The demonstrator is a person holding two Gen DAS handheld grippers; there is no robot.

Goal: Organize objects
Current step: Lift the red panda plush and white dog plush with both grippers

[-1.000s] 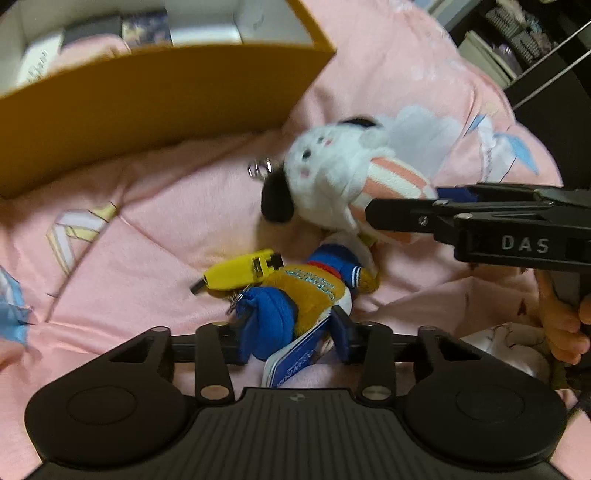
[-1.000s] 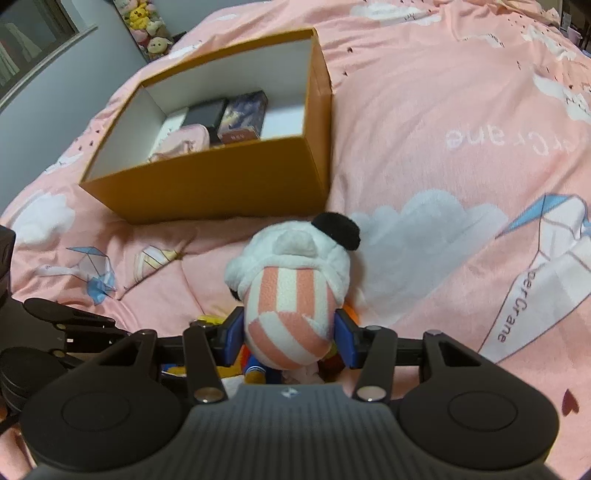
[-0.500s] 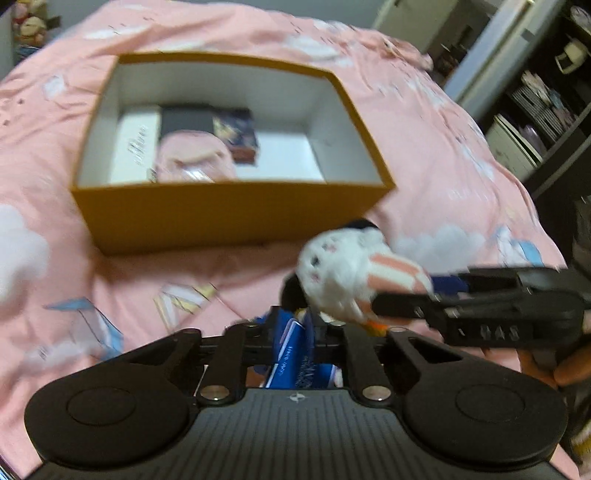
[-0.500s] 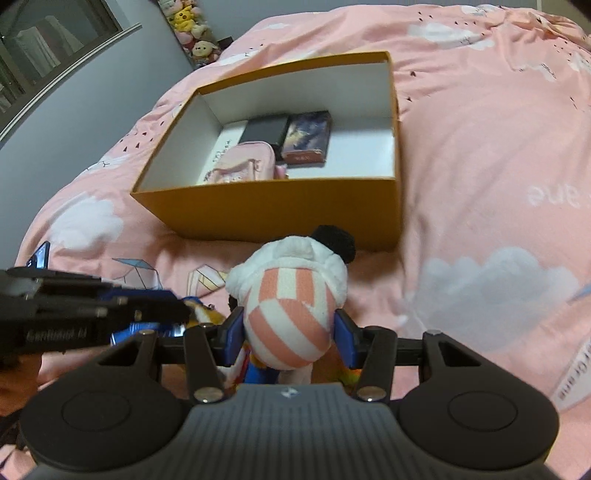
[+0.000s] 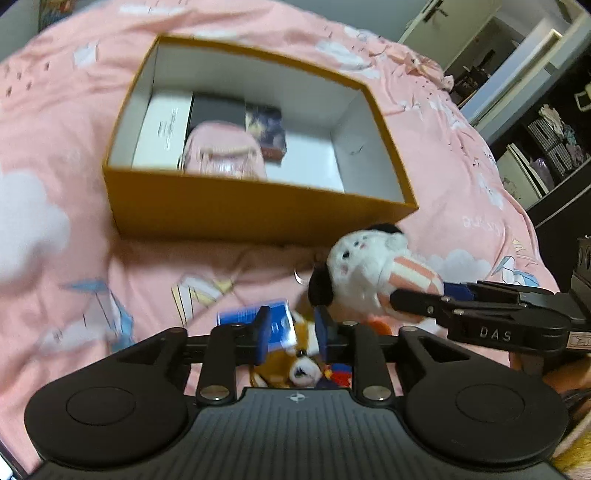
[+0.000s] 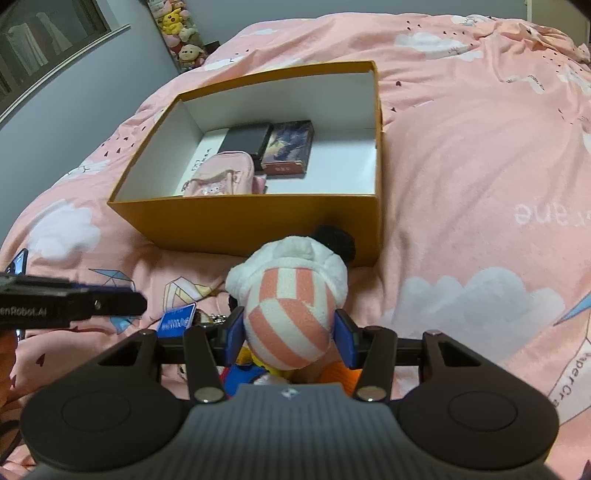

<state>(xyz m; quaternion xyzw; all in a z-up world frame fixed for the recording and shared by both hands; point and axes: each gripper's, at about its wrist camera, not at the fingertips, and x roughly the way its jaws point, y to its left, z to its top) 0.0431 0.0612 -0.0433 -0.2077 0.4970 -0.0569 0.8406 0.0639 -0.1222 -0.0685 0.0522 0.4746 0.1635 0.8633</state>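
Observation:
My right gripper (image 6: 290, 338) is shut on a white plush dog with a pink-striped body (image 6: 291, 295), held up over the bed; the dog also shows in the left wrist view (image 5: 373, 273). My left gripper (image 5: 291, 332) is shut on a small orange and blue plush keychain with a blue tag (image 5: 295, 354), lifted off the bedspread; its tag shows in the right wrist view (image 6: 177, 319). An open orange box (image 6: 258, 221) lies ahead of both grippers, also in the left wrist view (image 5: 236, 210).
The box holds a pink pouch (image 6: 221, 177), a dark card box (image 6: 288, 151), a black case (image 6: 245, 138) and a white booklet. It sits on a pink bedspread (image 6: 480, 166). Shelves (image 5: 546, 140) stand at right; plush toys (image 6: 181, 33) line the far wall.
Both grippers have risen from the bedspread with their plush toys and now look down into the box. The left gripper's toy has come off the bed.

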